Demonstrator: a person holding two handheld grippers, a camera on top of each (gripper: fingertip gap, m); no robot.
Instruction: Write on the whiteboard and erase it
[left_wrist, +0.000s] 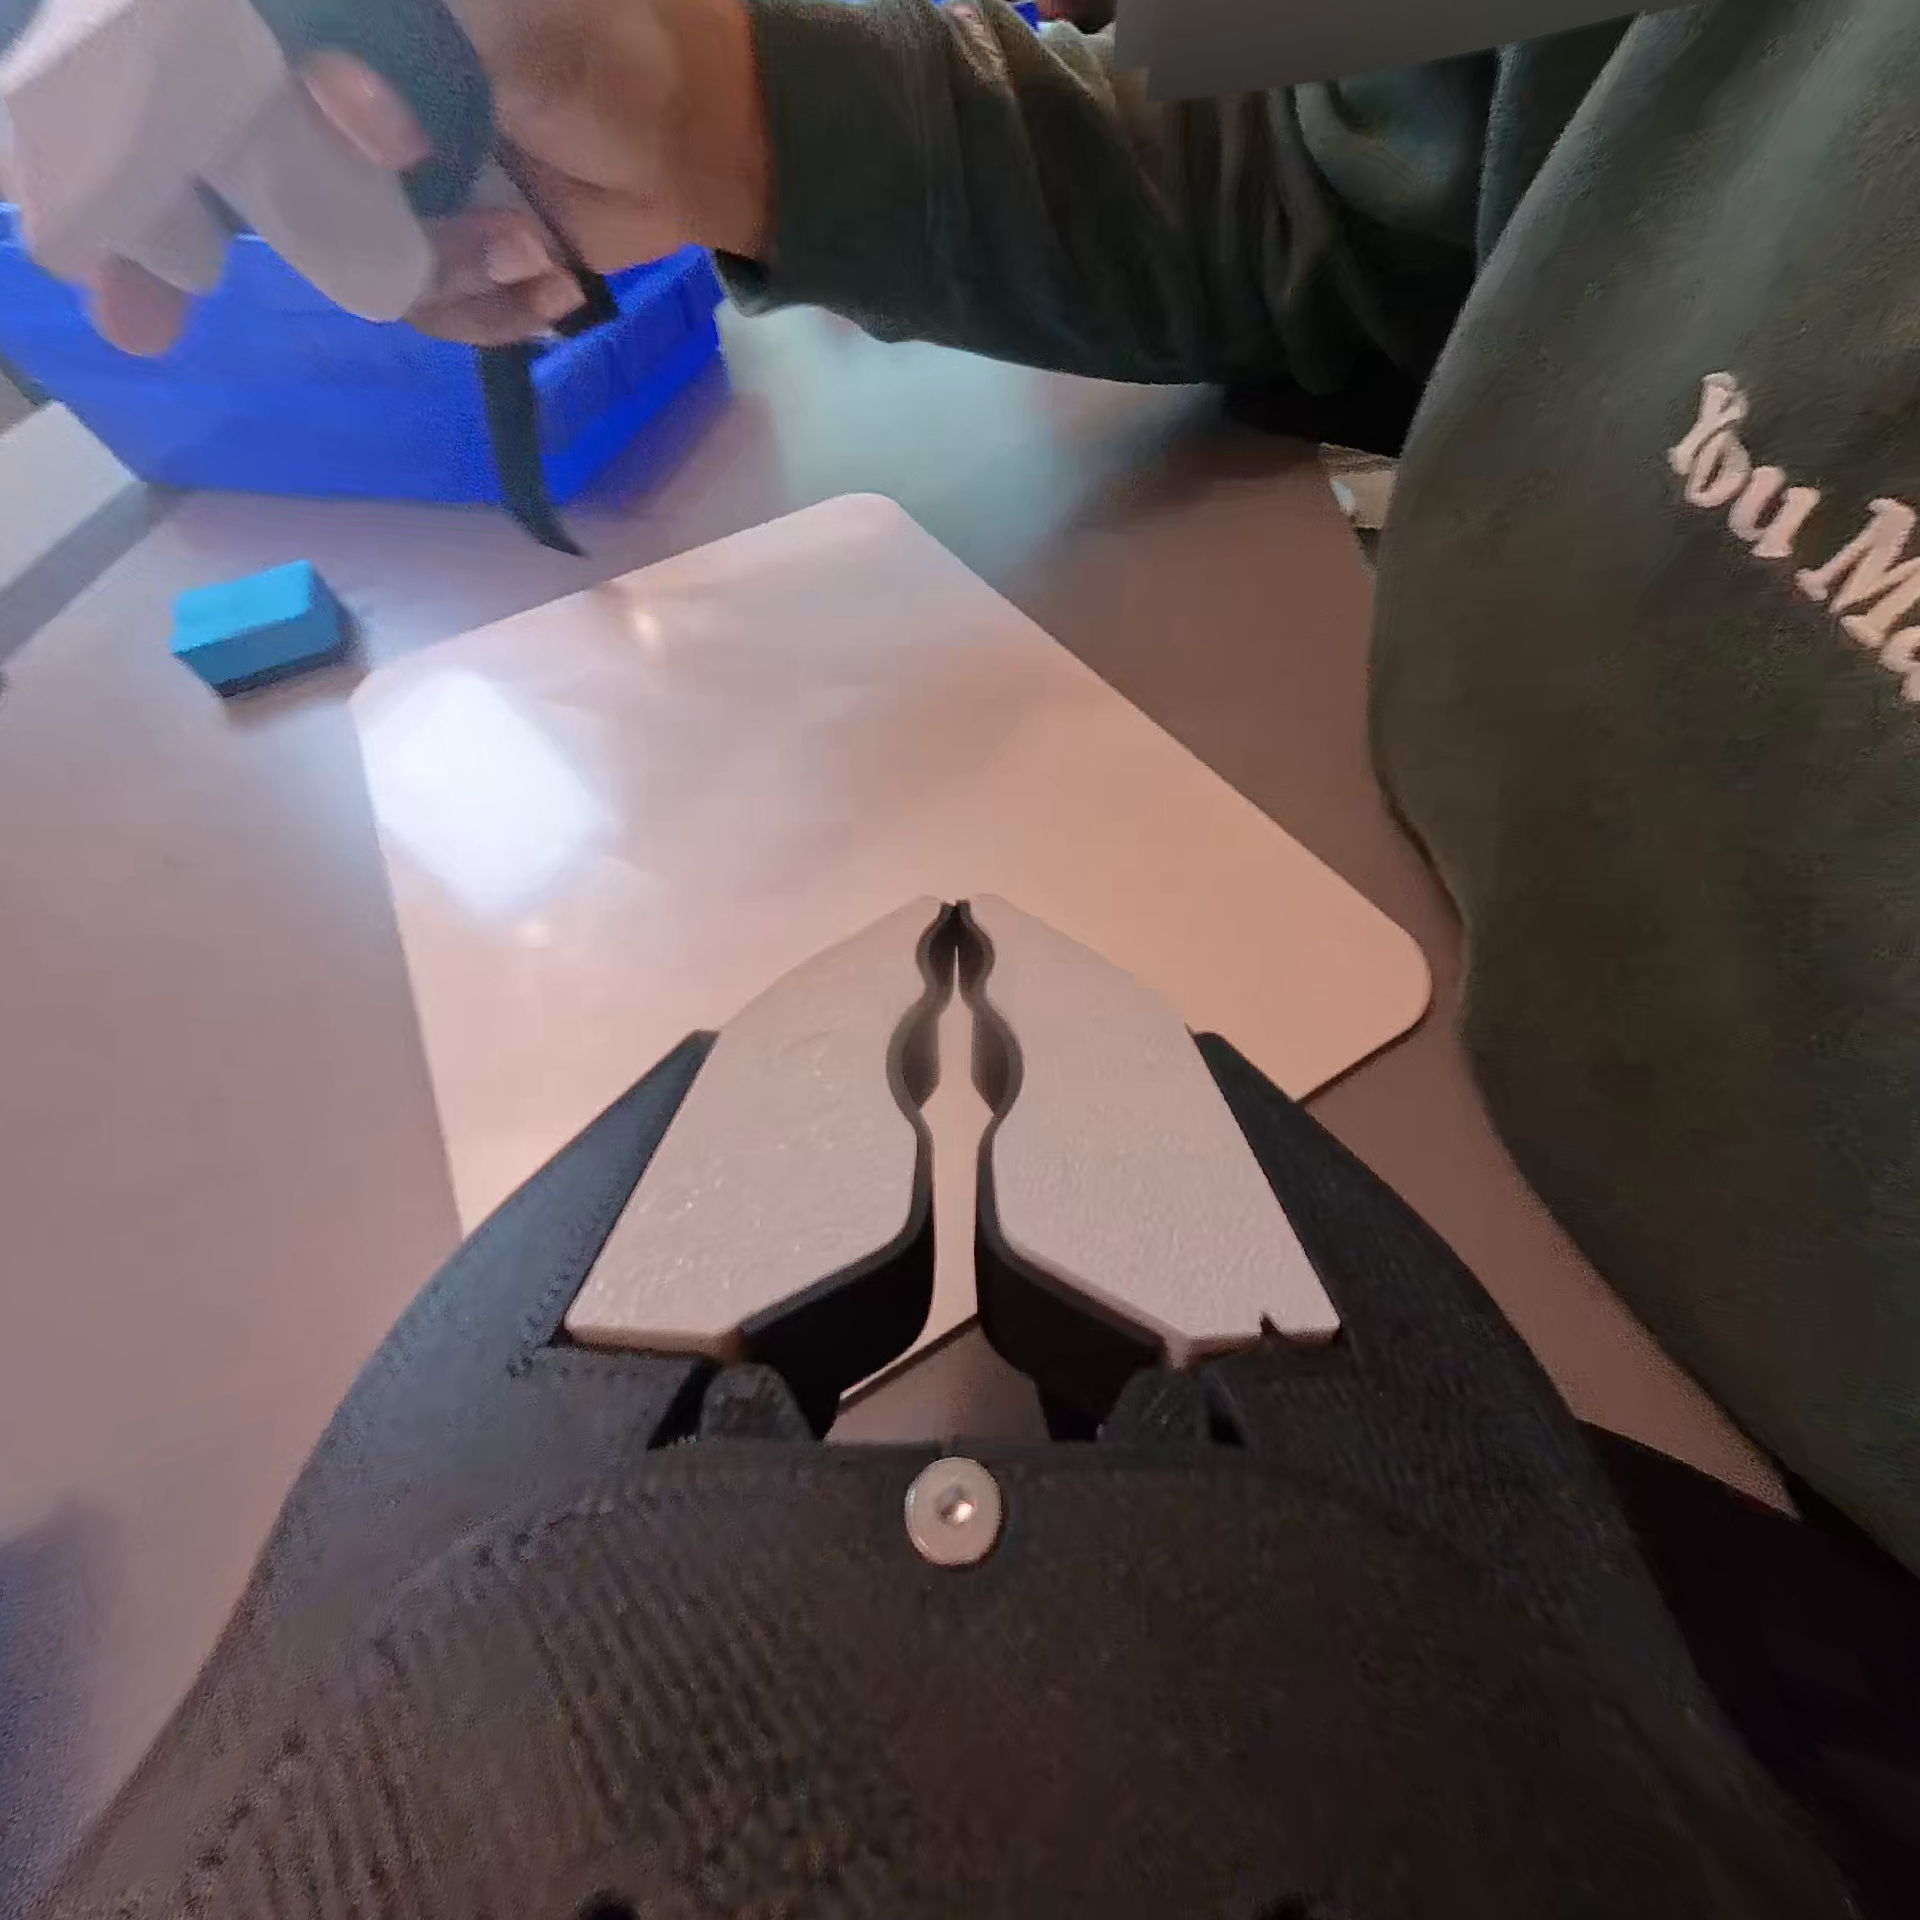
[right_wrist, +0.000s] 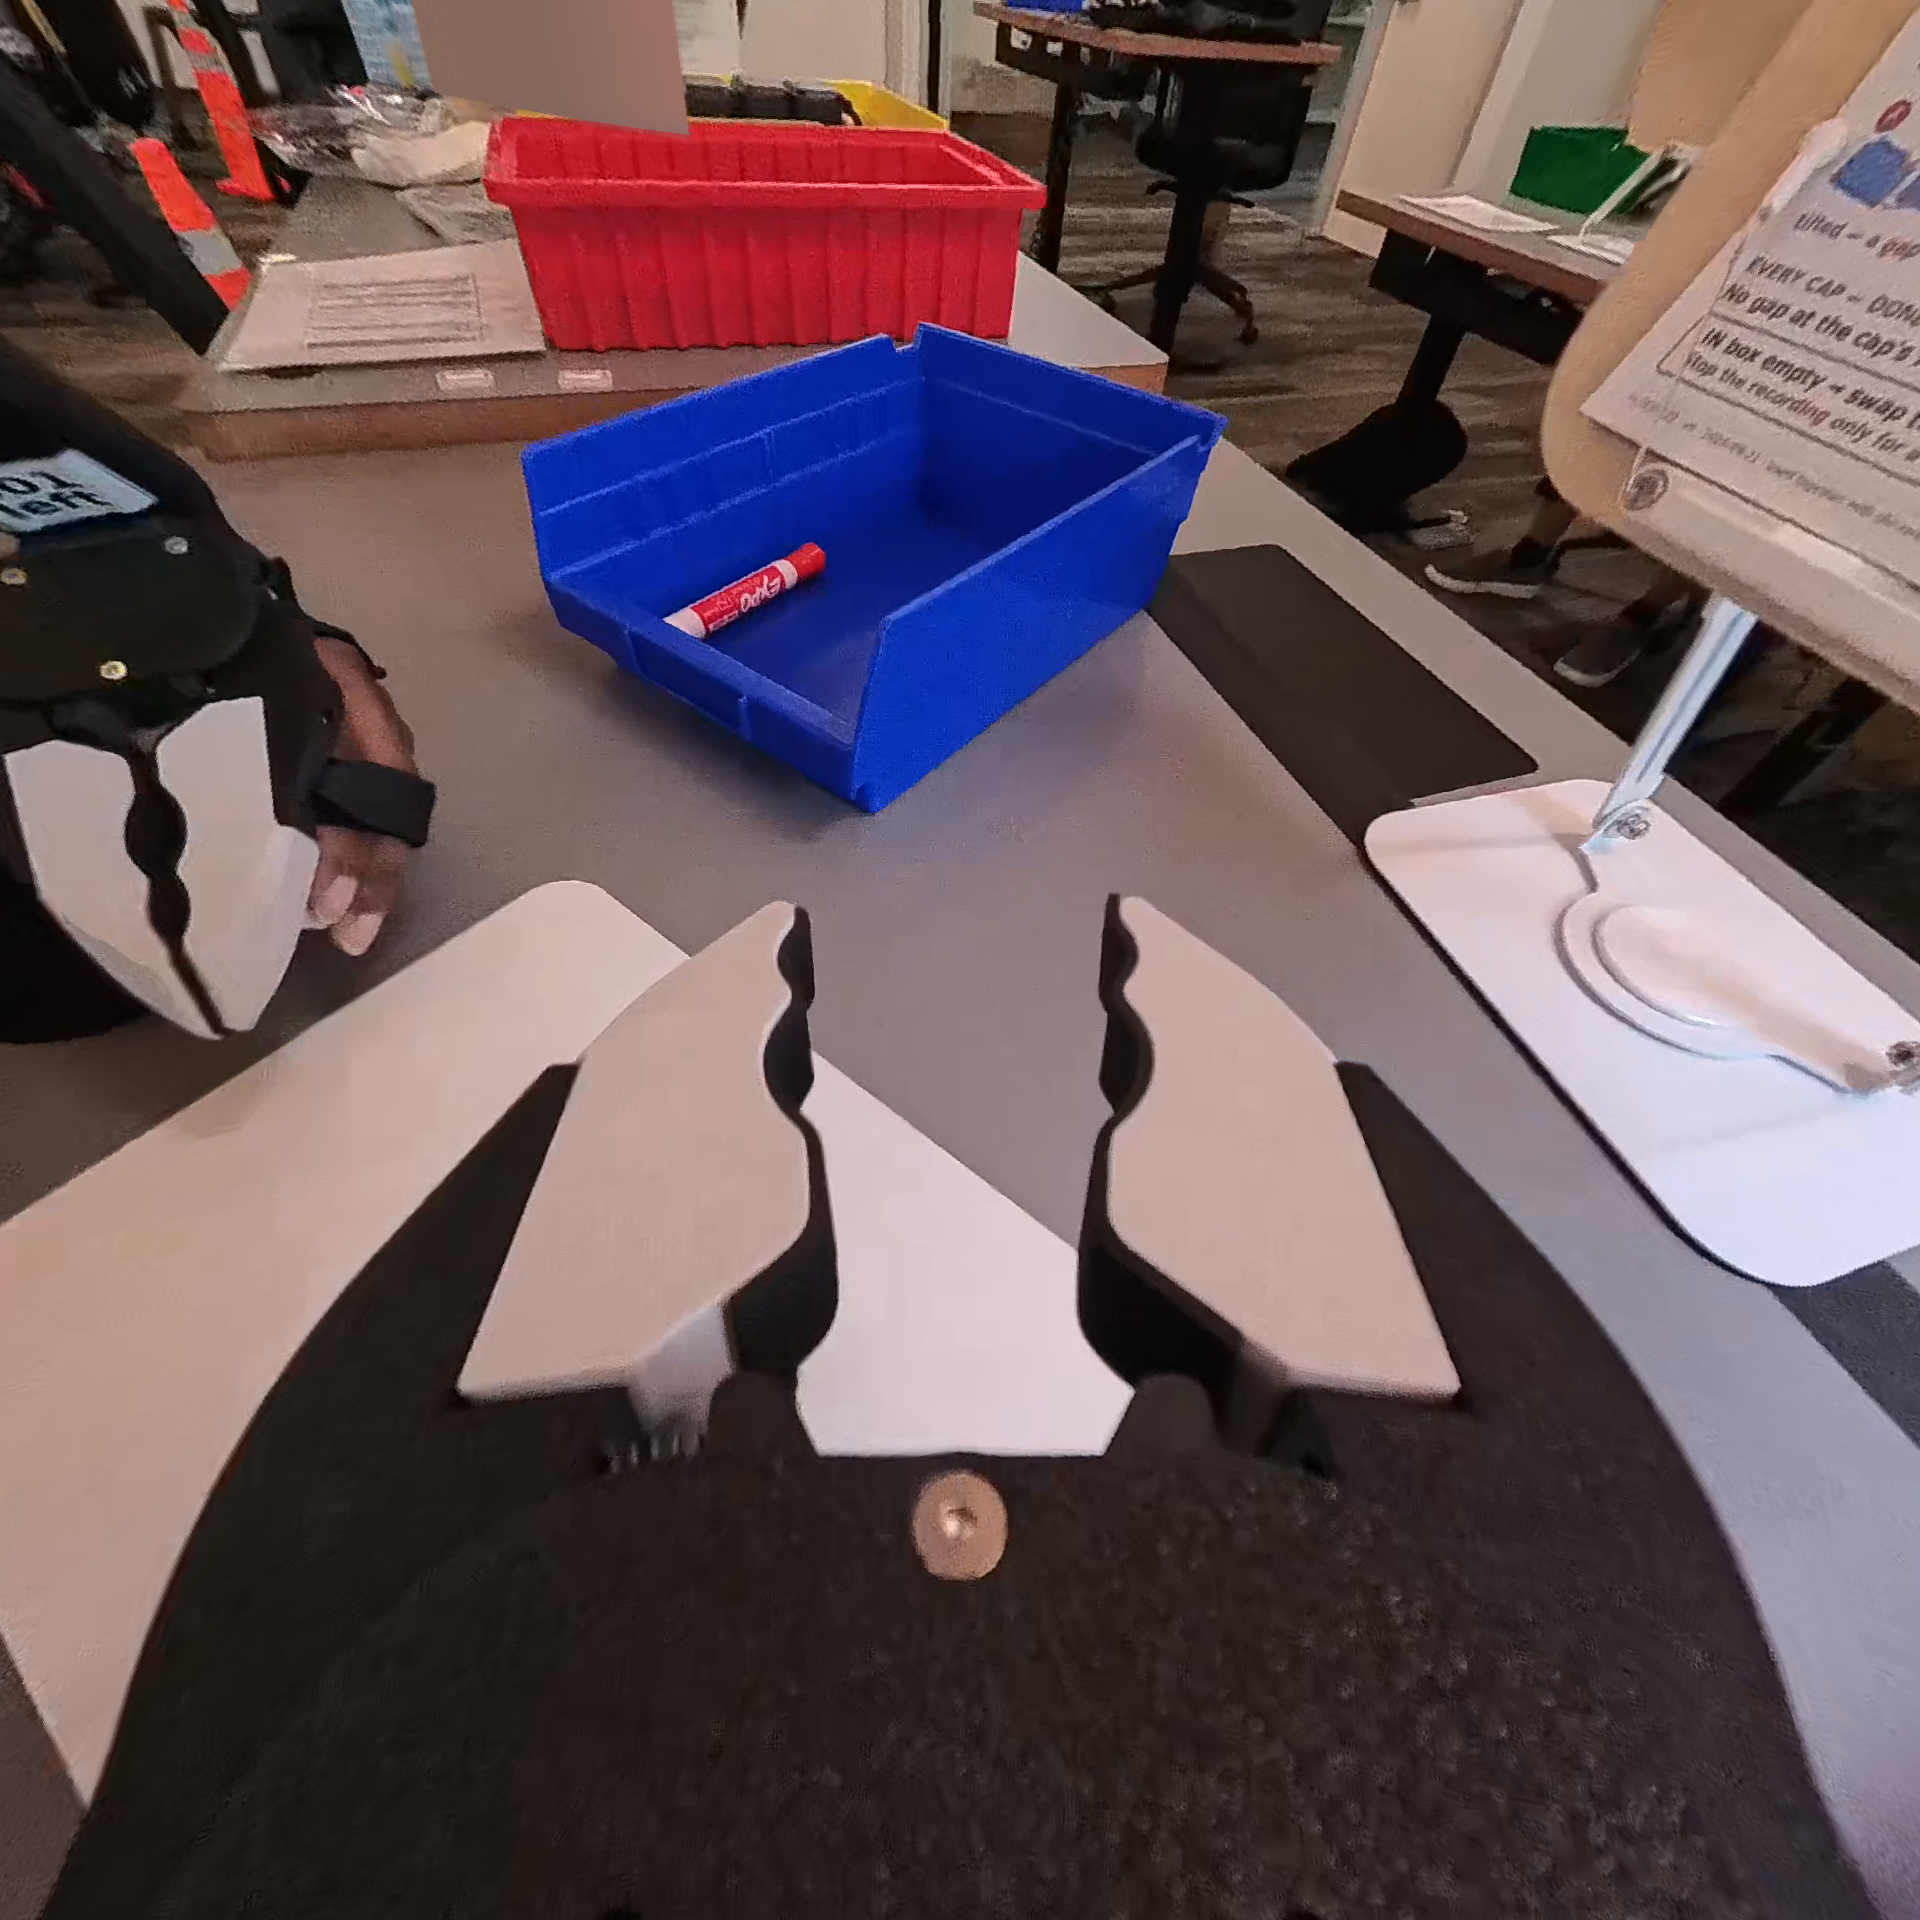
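Jaws first, in your left wrist view: your left gripper (left_wrist: 958, 914) is closed with its pale fingers (left_wrist: 821, 1122) meeting at the tips, and nothing sits between them. It hovers over the near part of the whiteboard (left_wrist: 727, 790), which lies flat and looks blank. At ten o'clock from the board's centre the blue eraser (left_wrist: 258, 625) rests on the table (left_wrist: 156, 987), just beside the board's far-left corner, likely parked there until erasing is due. At eleven o'clock your right hand and gripper (left_wrist: 343, 177) are blurred above the blue bin (left_wrist: 312, 405); from here you cannot tell how those jaws stand.

From your right wrist view, your right gripper (right_wrist: 956, 925) stands wide open and empty, fingers (right_wrist: 675, 1143) well apart above the board's far edge (right_wrist: 260, 1143). At twelve o'clock the bin (right_wrist: 1039, 623) holds the red marker (right_wrist: 746, 605), lying near its left wall. You probably keep these jaws spread to take that marker, since no writing has begun. At nine o'clock your left gripper (right_wrist: 197, 997) is pinched together. At three o'clock a white stand base (right_wrist: 1507, 1039) carries a printed sheet (right_wrist: 1787, 343).
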